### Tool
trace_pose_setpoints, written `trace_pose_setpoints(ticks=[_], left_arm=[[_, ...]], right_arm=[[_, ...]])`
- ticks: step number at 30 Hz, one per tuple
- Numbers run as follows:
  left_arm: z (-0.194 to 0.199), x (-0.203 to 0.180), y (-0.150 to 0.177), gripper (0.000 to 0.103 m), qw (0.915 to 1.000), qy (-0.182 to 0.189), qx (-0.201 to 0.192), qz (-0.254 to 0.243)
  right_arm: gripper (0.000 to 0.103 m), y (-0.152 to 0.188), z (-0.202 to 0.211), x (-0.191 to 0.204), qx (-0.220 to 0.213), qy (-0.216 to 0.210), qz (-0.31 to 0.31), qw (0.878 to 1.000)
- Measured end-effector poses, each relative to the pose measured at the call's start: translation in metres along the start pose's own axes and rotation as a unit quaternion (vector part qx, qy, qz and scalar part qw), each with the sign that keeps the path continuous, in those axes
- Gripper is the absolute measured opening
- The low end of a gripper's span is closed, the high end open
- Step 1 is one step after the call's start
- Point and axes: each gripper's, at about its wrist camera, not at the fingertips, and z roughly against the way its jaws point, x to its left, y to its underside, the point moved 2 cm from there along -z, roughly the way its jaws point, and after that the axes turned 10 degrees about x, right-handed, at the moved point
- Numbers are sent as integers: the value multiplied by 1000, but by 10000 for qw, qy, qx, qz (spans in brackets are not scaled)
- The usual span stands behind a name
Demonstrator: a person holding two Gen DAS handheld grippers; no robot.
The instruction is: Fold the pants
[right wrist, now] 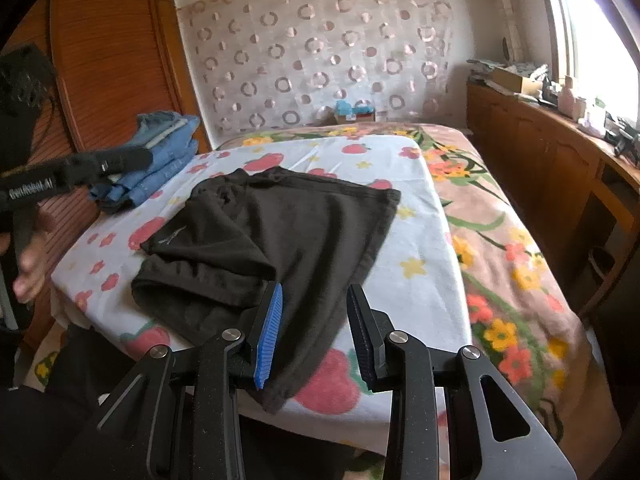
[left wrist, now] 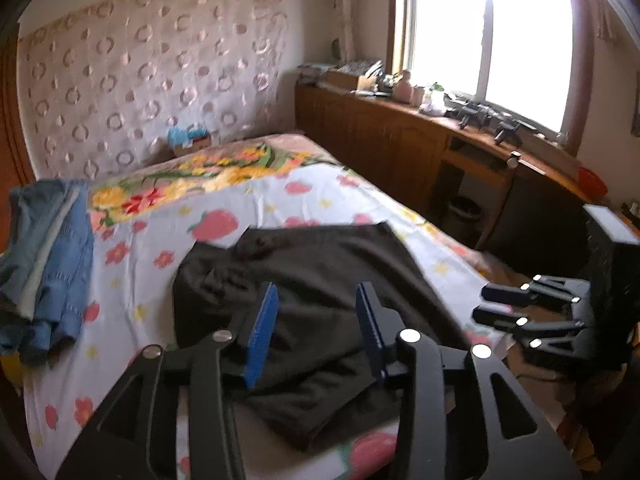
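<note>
Black pants [left wrist: 320,264] [right wrist: 304,224] lie roughly folded and wrinkled on the strawberry-print sheet [left wrist: 168,216] [right wrist: 416,248] of a bed. My left gripper [left wrist: 316,292] hovers over them, jaws apart, blue pads clear of the cloth. It shows side-on at the left of the right wrist view [right wrist: 146,156], held by a hand [right wrist: 28,272]. My right gripper [right wrist: 314,292] stands open at the pants' near corner, with cloth showing in the gap but not pinched. From the left wrist view, the right gripper [left wrist: 482,303] sits off the pants' right edge.
A stack of folded blue jeans [left wrist: 52,256] [right wrist: 160,152] sits at the sheet's far left. A small box [left wrist: 188,140] [right wrist: 354,112] rests at the head of the bed. A cluttered wooden cabinet [left wrist: 400,140] [right wrist: 540,152] runs under the window; a wooden wardrobe [right wrist: 112,60] stands left.
</note>
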Motion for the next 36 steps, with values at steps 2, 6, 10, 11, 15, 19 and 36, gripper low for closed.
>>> trace_pose_setpoints(ticks=[2,6,10,11,15,19,36], left_arm=[[-5,9,11,43,9999,2,106,89],[-15,18,32,44,9994,-164,271,162],[-25,29,51,44,9986,-107,448,275],[-29,32,56,44,9980,-126,522,329],[-37,37,67,44,9970,-249,636,373],[-45,38,74,44,9964,-209,717,402],[-60,40,88,59,9957,-360,670,527]], right_arm=[[33,-2,-4,8,18,-42,65,10000],[33,-8,-15,21,70,-137,189,9997],[33,-11,-34,28,212,-232,248,9992],[33,-11,-39,28,255,-237,248,9991],[33,-12,-59,28,471,-238,237,9983],[32,-13,-68,27,581,-240,270,9977],[4,-18,-62,40,367,-224,458,9980]])
